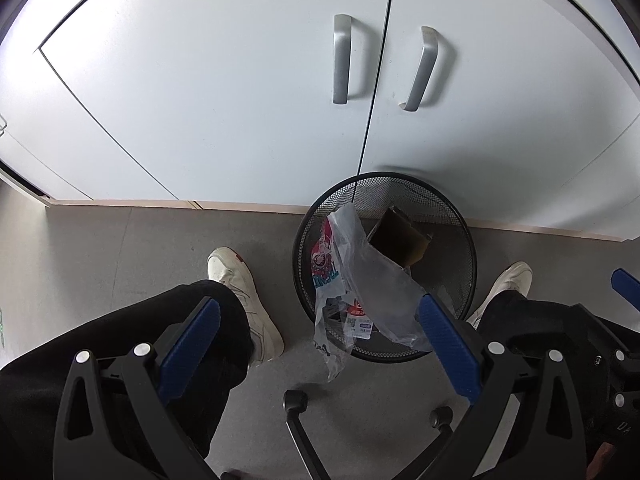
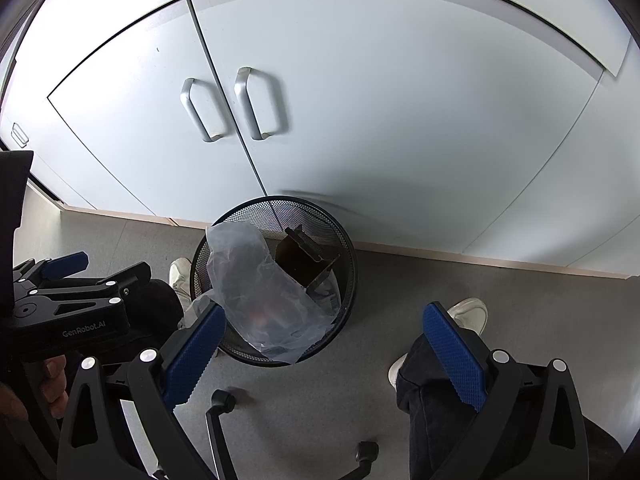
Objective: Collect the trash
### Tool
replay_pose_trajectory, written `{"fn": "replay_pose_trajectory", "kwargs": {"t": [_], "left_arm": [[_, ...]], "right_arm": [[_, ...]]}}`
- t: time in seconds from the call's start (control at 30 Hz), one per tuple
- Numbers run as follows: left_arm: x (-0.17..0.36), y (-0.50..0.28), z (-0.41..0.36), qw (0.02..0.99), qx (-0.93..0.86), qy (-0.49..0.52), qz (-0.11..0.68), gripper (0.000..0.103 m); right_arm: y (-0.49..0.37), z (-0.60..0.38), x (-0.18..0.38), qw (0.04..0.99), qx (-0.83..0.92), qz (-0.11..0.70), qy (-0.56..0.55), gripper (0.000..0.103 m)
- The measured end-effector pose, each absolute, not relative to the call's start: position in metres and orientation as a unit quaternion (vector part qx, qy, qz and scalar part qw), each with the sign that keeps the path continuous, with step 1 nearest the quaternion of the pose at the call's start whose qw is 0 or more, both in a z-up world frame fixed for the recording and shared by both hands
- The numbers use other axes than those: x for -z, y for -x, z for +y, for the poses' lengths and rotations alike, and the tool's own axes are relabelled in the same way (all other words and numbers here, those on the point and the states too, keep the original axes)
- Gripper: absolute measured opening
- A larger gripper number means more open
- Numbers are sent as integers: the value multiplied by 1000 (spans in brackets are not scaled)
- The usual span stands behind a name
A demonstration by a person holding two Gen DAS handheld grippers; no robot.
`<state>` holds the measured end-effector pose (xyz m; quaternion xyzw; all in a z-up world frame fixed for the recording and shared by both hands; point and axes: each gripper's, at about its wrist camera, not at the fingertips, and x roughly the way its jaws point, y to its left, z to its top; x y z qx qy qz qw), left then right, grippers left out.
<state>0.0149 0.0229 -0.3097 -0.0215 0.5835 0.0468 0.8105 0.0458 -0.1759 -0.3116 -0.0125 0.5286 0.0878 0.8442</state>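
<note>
Against the foot of the white cabinet (image 1: 240,100) I've got the black mesh wastebasket (image 1: 460,248) standing on grey floor, right below the seam between the two doors w/ their silver handles (image 1: 342,60). A clear plastic bag (image 1: 372,276) w/ red and blue print lies draped over the near rim of the basket, part inside, its lower tail hanging outside down toward the floor. Behind the bag, inside the basket, sits a brown cardboard box (image 1: 400,240), tilted.

My left gripper (image 1: 320,340) is over the near-left side of the basket, blue pads spread wide, nothing between them. Its right pad (image 1: 448,344) overlaps the bag's edge in the left wrist view; can't tell if it's touching or just in front. My right gripper (image 2: 320,348) is also spread wide and empty, near side of the basket, and its left pad (image 2: 196,348) sits at the rim by the bag's near edge.

Either side of the basket: a person's white sneakers (image 1: 248,300) and black trouser legs (image 1: 140,360). Nearer than the basket, black chair-base legs w/ casters (image 1: 295,400). In the right wrist view the left gripper's body shows left of the basket, a hand (image 2: 52,384) on its grip.
</note>
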Motion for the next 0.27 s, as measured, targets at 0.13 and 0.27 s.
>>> {"fn": "replay_pose_trajectory", "kwargs": {"t": [0.13,0.27], "left_arm": [[304,-13,17,821,-43,1,570,99],[301,-12,13,826,-41,-14,562,99]], "right_arm": [[-46,-176,311,844,-89,528,13,99],[-46,-176,311,844,-87,528,12,100]]}}
